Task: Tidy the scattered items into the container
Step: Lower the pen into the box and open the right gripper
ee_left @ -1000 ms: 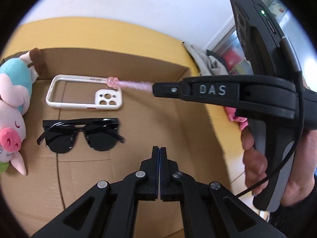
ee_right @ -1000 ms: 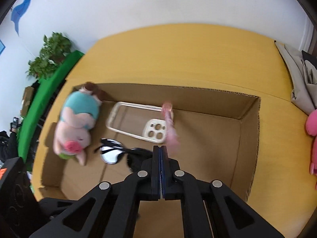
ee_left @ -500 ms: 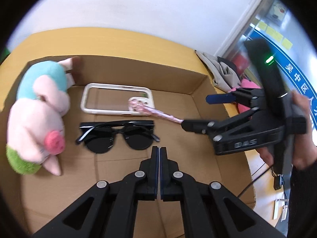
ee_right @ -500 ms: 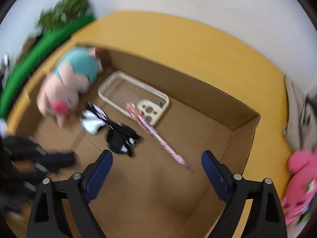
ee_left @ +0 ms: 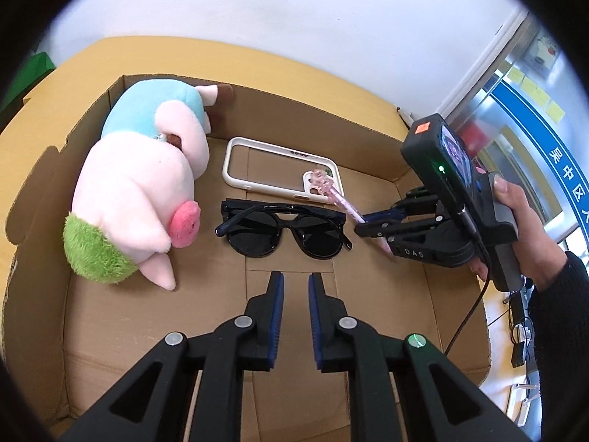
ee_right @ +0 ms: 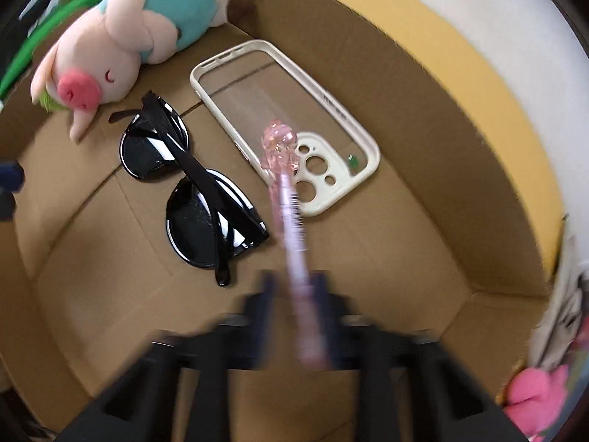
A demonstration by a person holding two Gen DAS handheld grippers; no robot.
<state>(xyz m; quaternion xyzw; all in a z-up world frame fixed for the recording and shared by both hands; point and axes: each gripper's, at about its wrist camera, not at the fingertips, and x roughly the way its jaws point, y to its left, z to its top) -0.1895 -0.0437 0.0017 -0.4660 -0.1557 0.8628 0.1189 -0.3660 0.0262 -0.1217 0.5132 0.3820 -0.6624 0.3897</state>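
Observation:
A cardboard box [ee_left: 368,154] [ee_right: 423,92] holds a plush pig [ee_left: 143,184] [ee_right: 121,33], a white phone case [ee_left: 279,173] [ee_right: 287,121] and black sunglasses [ee_left: 283,228] [ee_right: 195,191]. A pink pen [ee_left: 337,197] [ee_right: 289,202] lies inside the box with its top on the phone case. My right gripper [ee_left: 362,221] [ee_right: 294,287] is open low in the box, its jaws on either side of the pen's lower end. My left gripper [ee_left: 295,287] is slightly open and empty above the box floor, near the sunglasses.
The box stands on a yellow table [ee_left: 294,70]. A pink plush toy [ee_right: 533,394] and a grey cloth [ee_right: 567,287] lie outside the box on the right. A green edge [ee_right: 55,22] runs beyond the box at the left.
My right gripper opened and let go of the pink pen, which now lies in the box. My left gripper opened slightly and drew back, so more of the box shows.

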